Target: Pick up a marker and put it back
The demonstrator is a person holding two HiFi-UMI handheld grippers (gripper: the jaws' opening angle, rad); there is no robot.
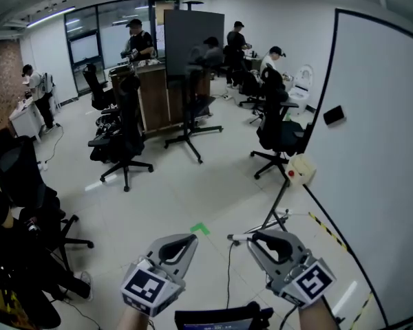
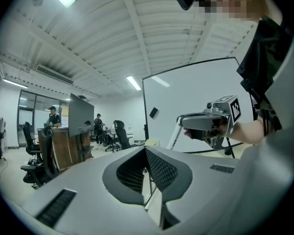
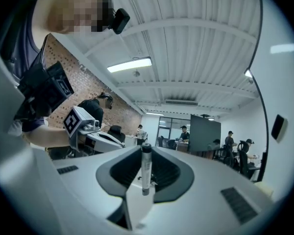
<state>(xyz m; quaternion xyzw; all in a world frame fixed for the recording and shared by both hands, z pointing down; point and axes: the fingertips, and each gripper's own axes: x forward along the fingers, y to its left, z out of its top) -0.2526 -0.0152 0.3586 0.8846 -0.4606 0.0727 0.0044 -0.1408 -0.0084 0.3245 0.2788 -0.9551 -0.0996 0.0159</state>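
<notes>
You're carrying the marker in the right tongs, and the whiteboard is sitting off to their right.

The right tongs [image 1: 250, 237] are clamping the marker [image 3: 146, 166] partway along its barrel, so its long axis is running upright, crosswise to the way the jaws are pointing. The left tongs [image 2: 149, 190] are closed on nothing and sitting just beside the right ones, on the side away from the whiteboard [image 1: 385, 157]. You're aiming both pairs out over the open floor toward the room, not at the board. The put-back spot is probably on the board side, so the right hand is the nearer one and would be swinging right. No tray or holder is showing, so I can't tell the exact drop point.
</notes>
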